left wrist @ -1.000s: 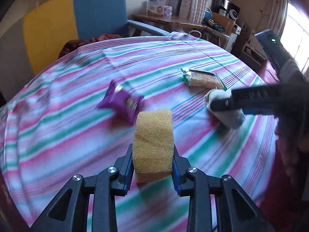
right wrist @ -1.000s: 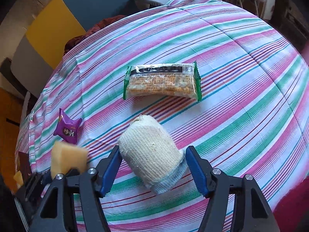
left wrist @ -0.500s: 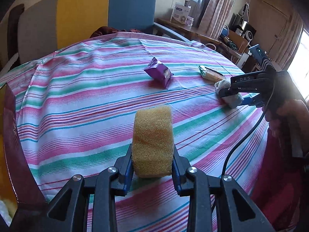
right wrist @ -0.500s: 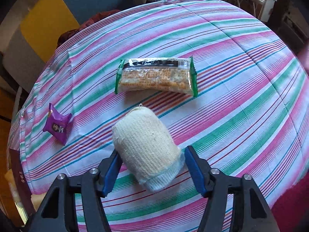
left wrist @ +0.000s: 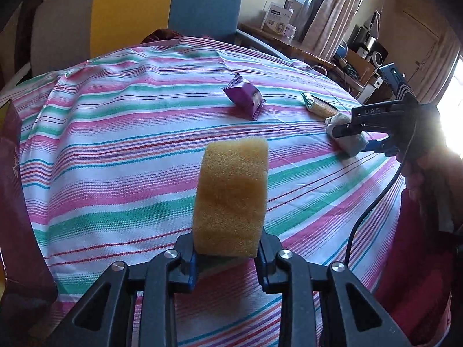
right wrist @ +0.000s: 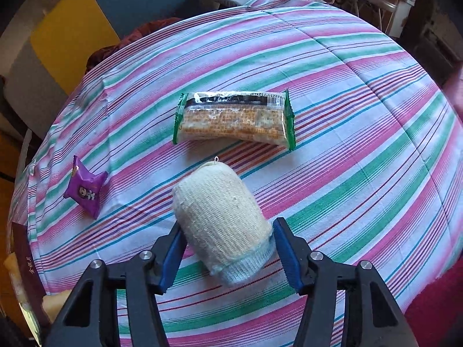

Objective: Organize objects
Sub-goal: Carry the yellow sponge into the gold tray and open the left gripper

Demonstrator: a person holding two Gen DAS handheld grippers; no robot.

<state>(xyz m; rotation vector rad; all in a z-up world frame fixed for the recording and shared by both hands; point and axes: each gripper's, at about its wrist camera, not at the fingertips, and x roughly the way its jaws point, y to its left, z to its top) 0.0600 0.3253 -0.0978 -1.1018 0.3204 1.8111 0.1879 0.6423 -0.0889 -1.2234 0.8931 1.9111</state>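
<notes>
My left gripper (left wrist: pixel 227 245) is shut on a yellow sponge block (left wrist: pixel 231 196), held upright above the striped tablecloth (left wrist: pixel 115 150). A rolled cream knitted cloth with a pale blue cuff (right wrist: pixel 222 219) lies on the cloth between the blue pads of my right gripper (right wrist: pixel 228 225). Its jaws are closing, and the pads stand right beside the roll with barely a gap. In the left wrist view, the right gripper (left wrist: pixel 344 133) straddles that roll (left wrist: pixel 351 144) at the far right. A purple snack packet (right wrist: pixel 84 190) and a green-edged cracker packet (right wrist: pixel 234 120) lie flat farther out.
A dark red box (left wrist: pixel 17 202) stands at the table's left edge. Behind the table is a chair with yellow and blue panels (left wrist: pixel 162 8). A person's hand (left wrist: pixel 419 170) and a black cable (left wrist: pixel 373 202) are at the right edge. Shelves and clutter fill the far right.
The left gripper has carried the sponge away from the purple packet toward the table's left side. The right gripper's jaws have narrowed around the knitted roll, which has stayed put.
</notes>
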